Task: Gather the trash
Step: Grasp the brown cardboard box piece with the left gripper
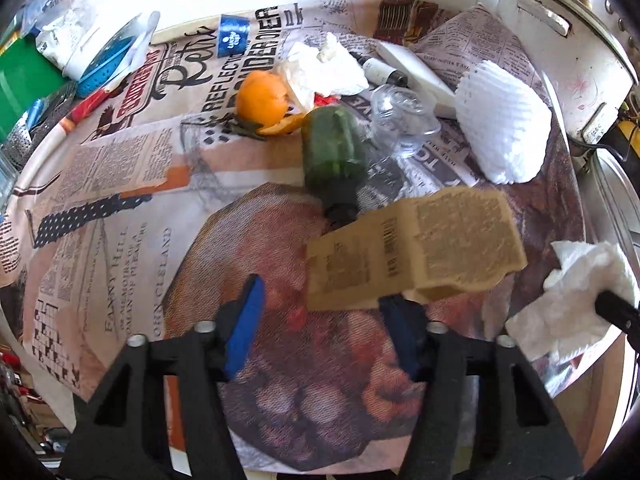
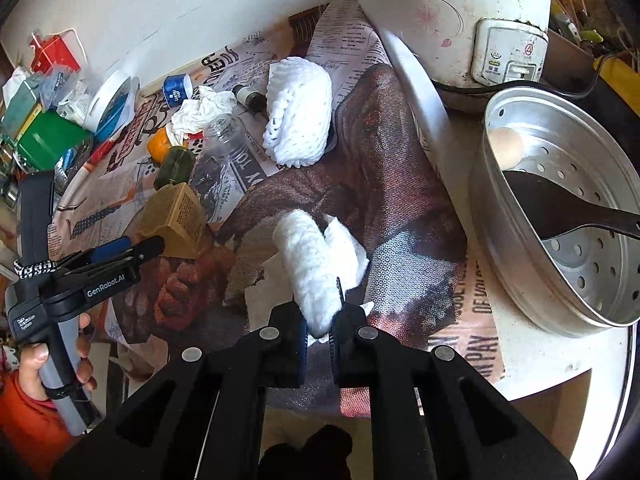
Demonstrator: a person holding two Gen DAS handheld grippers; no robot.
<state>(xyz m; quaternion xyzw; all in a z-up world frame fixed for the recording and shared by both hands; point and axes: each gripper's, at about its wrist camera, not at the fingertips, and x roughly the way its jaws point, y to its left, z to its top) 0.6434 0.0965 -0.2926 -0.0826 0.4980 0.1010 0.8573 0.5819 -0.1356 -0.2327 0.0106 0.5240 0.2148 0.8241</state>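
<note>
Right gripper clamped on a crumpled white tissue, lifted above the newsprint tablecloth, near the steamer pan. Left gripper, marked "GenRobot.AI", jaws partly apart around a brown carton; pad contact unclear. Beyond the carton: green bottle, orange, white foam net. "REFLECT" legible on the cloth.
</note>
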